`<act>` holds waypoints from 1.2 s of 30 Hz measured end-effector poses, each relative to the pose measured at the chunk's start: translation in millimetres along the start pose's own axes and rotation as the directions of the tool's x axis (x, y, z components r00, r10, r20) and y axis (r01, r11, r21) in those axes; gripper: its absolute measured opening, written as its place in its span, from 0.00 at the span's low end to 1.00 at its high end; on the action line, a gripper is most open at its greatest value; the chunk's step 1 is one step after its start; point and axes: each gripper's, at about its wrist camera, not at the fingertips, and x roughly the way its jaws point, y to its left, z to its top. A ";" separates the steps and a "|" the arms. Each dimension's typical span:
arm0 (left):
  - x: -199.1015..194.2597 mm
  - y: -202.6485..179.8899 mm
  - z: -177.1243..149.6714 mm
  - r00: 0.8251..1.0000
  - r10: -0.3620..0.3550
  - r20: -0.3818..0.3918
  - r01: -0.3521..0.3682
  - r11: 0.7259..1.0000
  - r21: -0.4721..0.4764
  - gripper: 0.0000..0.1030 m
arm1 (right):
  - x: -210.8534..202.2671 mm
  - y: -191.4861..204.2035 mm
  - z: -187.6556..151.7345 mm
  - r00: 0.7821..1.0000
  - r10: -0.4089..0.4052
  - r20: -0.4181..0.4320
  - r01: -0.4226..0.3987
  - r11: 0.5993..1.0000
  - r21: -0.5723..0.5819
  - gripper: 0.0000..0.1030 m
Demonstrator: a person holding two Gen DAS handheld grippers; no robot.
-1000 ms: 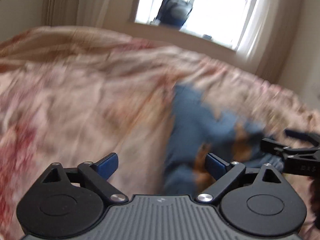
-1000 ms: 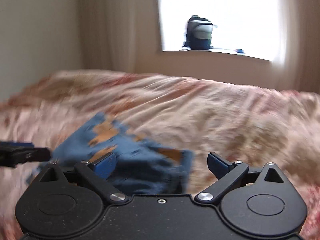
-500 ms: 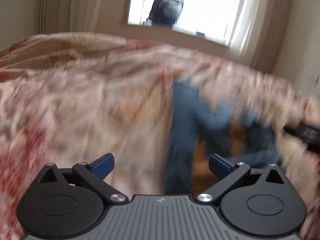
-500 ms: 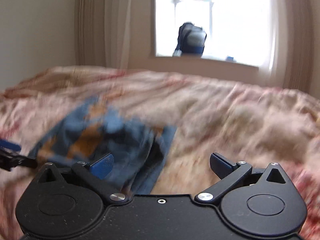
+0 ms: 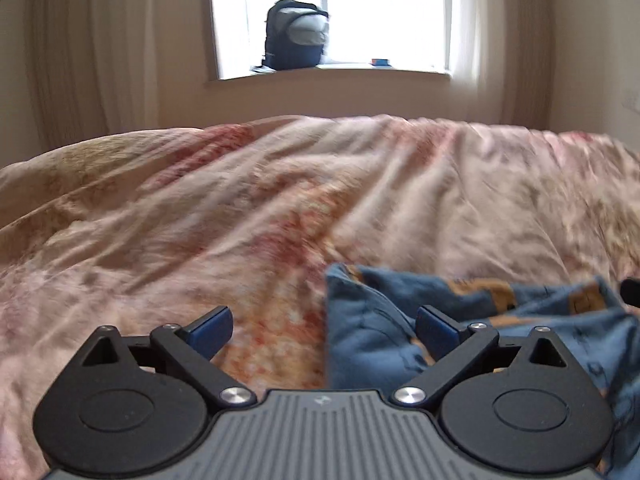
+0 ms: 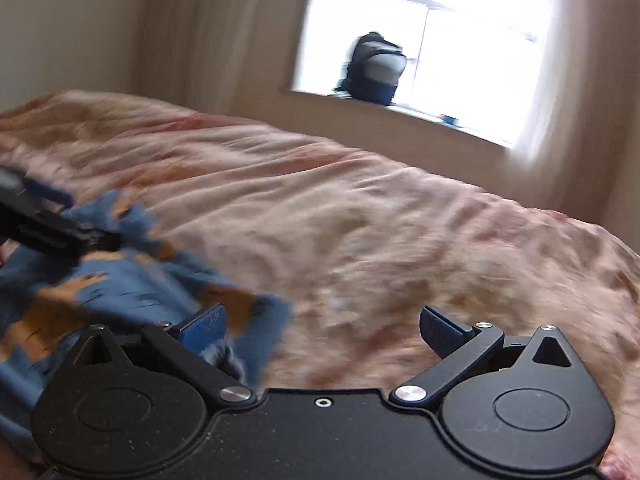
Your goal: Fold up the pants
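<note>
On the bed (image 5: 200, 220), which is covered by a rumpled pink and red patterned cover, the pants (image 5: 500, 320) are seen as a crumpled heap of blue cloth with orange patches. In the left wrist view the heap is placed low and to the right, and its left edge is found between the spread fingers of the left hand-held gripper (image 5: 324, 326), nearer the right finger. That gripper is held wide open and nothing is pinched by it; whether the cloth is touched by the right finger cannot be told. In the right wrist view, which is blurred, the pants (image 6: 120, 284) are placed low and to the left. The right hand-held gripper (image 6: 324, 326) is likewise held wide open, with the edge of the cloth lying just beside its left finger and bare cover shown between the fingers. The other gripper is seen over the far left part of the heap. A dark backpack (image 5: 296, 36) is stood on the window sill (image 5: 360, 74) behind the bed.
</note>
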 end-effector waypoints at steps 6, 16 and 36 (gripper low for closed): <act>-50.1 5.8 -2.8 0.983 -0.162 0.087 0.171 0.979 -0.113 1.00 | -19.7 26.2 13.8 0.984 0.178 0.006 -0.177 0.982 -0.062 0.99; 10.7 -38.3 5.3 0.999 0.040 -0.009 -0.038 0.981 0.190 1.00 | -2.4 24.6 4.1 0.991 0.094 -0.096 -0.107 0.984 -0.141 0.99; -86.4 -23.0 -70.4 0.973 -0.185 -0.137 0.198 0.976 0.090 0.99 | -58.5 46.6 -23.0 0.947 0.202 -0.251 -0.238 0.964 -0.121 0.99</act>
